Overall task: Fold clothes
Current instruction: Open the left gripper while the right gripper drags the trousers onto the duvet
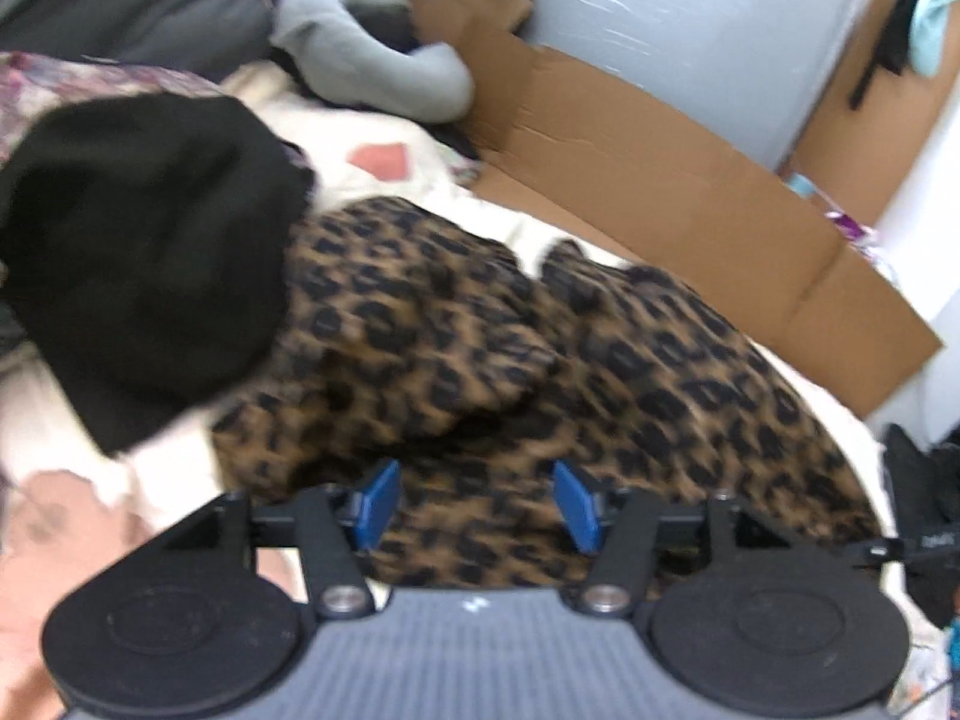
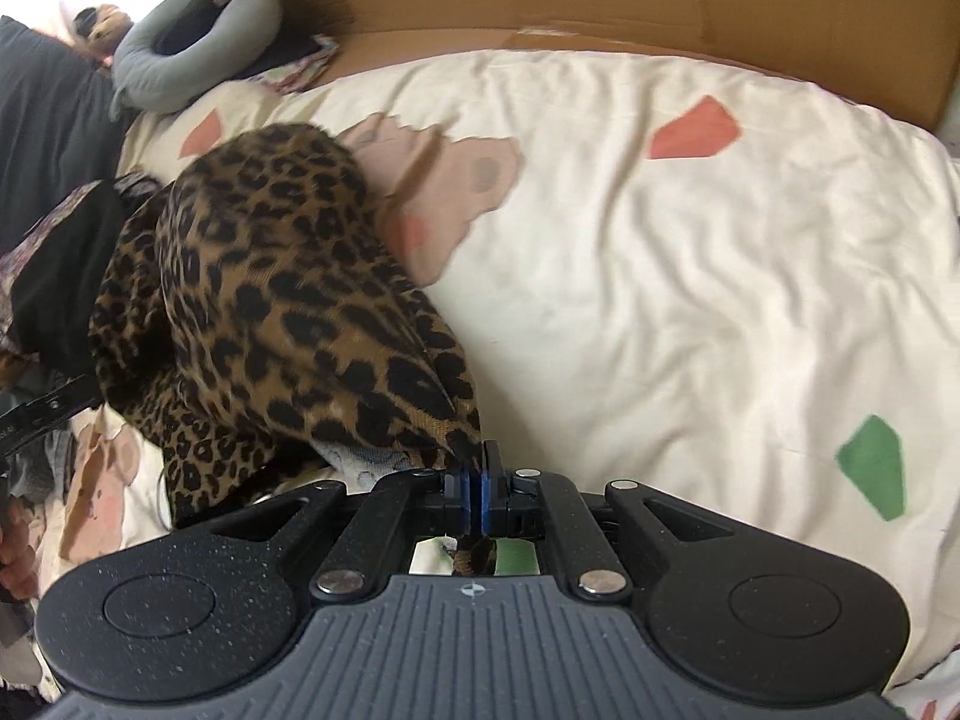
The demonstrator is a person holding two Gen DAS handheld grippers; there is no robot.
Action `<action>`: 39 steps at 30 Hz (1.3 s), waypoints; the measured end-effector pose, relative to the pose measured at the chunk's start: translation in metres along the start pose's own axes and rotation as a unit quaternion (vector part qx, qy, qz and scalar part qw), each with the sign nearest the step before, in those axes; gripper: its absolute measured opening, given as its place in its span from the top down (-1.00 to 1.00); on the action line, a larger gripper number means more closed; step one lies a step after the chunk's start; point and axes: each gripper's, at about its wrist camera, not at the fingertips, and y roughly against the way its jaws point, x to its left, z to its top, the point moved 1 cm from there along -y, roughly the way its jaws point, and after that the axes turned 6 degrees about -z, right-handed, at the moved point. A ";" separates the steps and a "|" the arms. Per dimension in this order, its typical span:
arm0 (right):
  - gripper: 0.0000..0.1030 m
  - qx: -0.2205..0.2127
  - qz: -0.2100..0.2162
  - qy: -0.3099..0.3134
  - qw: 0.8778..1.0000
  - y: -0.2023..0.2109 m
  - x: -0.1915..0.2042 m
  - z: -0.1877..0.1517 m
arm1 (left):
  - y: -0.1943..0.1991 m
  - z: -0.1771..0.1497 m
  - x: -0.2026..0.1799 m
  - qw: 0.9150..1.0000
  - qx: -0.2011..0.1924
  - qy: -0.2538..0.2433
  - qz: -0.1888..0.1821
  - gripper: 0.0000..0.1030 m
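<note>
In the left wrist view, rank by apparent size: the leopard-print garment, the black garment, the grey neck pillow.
1. Leopard-print garment, spread just past the open left gripper; its nearness inflates it.
2. Black garment.
3. Grey neck pillow, smallest as seen, but farthest back, so its true size is unsure.

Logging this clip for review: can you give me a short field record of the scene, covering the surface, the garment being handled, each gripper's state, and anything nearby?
surface: cream bed cover with coloured patches
garment: brown and black leopard-print cloth, bunched, not yet folded
left gripper: open, above the leopard cloth, holding nothing
right gripper: shut on a corner of the leopard cloth
nearby: black garment beside the leopard cloth; grey curved pillow; flattened brown cardboard box along the bed's far edge
</note>
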 end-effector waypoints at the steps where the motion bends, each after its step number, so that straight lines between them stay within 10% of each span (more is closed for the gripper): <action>1: 0.99 -0.002 -0.002 -0.002 1.000 0.001 -0.003 0.001 | -0.001 0.002 0.005 1.000 0.000 0.002 0.011 -0.23; 11: 0.99 -0.016 -0.018 -0.030 0.999 0.012 -0.028 0.006 | -0.028 0.005 0.050 0.997 0.015 0.008 0.081 -0.36; 25: 1.00 -0.026 -0.046 -0.070 0.996 0.032 -0.072 -0.003 | -0.070 0.014 0.085 0.995 0.028 0.020 0.090 -0.47; 27: 1.00 -0.027 -0.048 -0.074 0.996 0.033 -0.076 -0.003 | -0.073 0.015 0.088 0.997 0.023 0.021 0.076 -0.23; 30: 1.00 -0.027 -0.051 -0.078 0.995 0.035 -0.081 -0.005 | -0.067 0.018 0.089 0.998 0.014 0.029 0.058 0.71; 39: 1.00 -0.042 -0.061 -0.081 0.994 0.051 -0.093 -0.006 | -0.020 0.027 0.088 0.999 -0.005 0.049 0.009 0.88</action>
